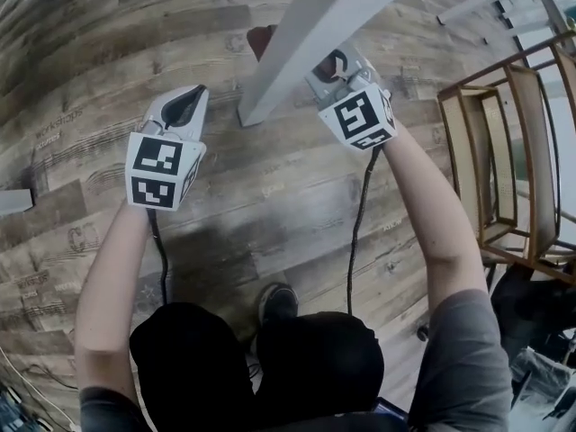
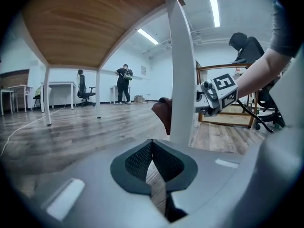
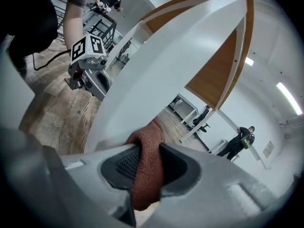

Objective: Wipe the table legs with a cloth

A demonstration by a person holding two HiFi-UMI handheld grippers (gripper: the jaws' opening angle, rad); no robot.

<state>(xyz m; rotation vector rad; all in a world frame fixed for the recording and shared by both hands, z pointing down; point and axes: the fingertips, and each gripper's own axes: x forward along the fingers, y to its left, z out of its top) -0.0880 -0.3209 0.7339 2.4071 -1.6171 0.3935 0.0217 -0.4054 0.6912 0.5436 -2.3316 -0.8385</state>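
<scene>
1. Right gripper (image 3: 148, 167) — your jaws were clamped on a narrow fold of the rust-brown cloth (image 3: 145, 175), which was pressed against the white table leg (image 3: 142, 80), low down near its foot. A hard drag along the leg could have pulled the fold free.
2. Left gripper (image 2: 152, 167) — your jaws were closed to a sliver and held nothing, just beside the leg. A careless swing could have struck it.
3. Wooden floor (image 1: 270, 196): the cloth could have snagged there.

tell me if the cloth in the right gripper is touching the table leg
Touching. The right gripper view shows the cloth, clamped in the jaws, pressed against the white table leg with no gap between them.
</scene>
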